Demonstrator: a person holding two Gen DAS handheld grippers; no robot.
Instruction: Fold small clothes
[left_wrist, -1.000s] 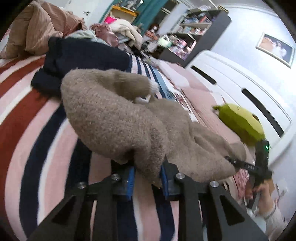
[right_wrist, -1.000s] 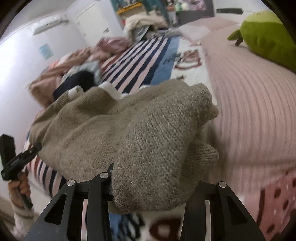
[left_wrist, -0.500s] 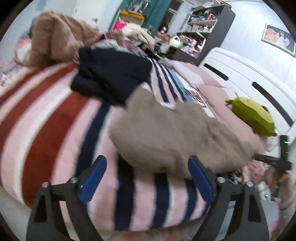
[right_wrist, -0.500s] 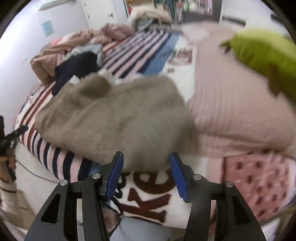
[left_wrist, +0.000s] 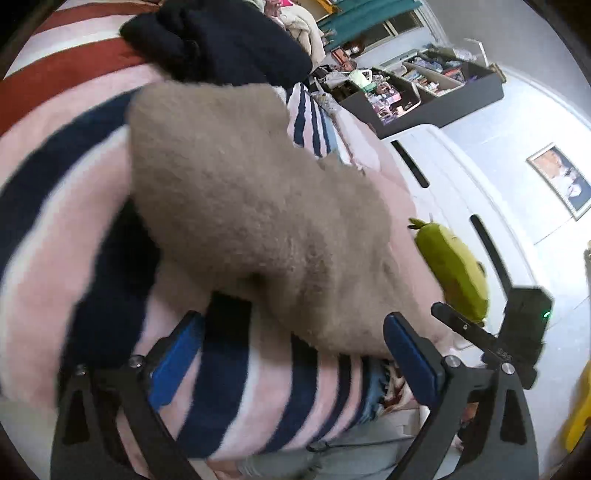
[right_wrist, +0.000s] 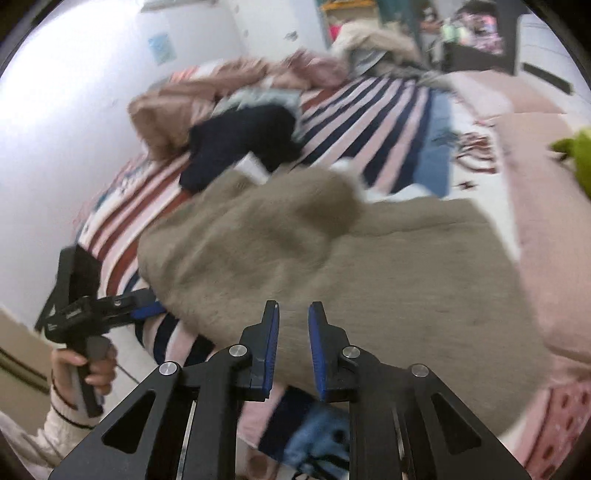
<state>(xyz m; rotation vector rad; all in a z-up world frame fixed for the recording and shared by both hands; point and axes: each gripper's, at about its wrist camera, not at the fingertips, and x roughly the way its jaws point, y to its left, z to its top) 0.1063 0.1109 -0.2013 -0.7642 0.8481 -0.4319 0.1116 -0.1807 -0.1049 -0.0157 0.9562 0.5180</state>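
Note:
A beige fuzzy knit garment (left_wrist: 258, 206) lies folded on the striped blanket near the bed's front edge; it also shows in the right wrist view (right_wrist: 351, 266). My left gripper (left_wrist: 291, 332) is wide open and empty, its jaws on either side of the garment's near edge. My right gripper (right_wrist: 293, 321) hovers over the garment's near edge with its blue pads a narrow gap apart, holding nothing. The left gripper also shows at the left of the right wrist view (right_wrist: 144, 310).
A dark navy garment (left_wrist: 221, 40) lies behind the beige one, also in the right wrist view (right_wrist: 240, 136). A green plush toy (left_wrist: 450, 269) sits on the pink bedding (right_wrist: 535, 166). A clothes pile (right_wrist: 207, 99) lies by the wall. Shelves (left_wrist: 424, 88) stand behind.
Both grippers let go of the beige garment, which dropped flat on the bed. The left gripper opened wide and moved close to its edge. The right jaws have narrowed since half a second ago.

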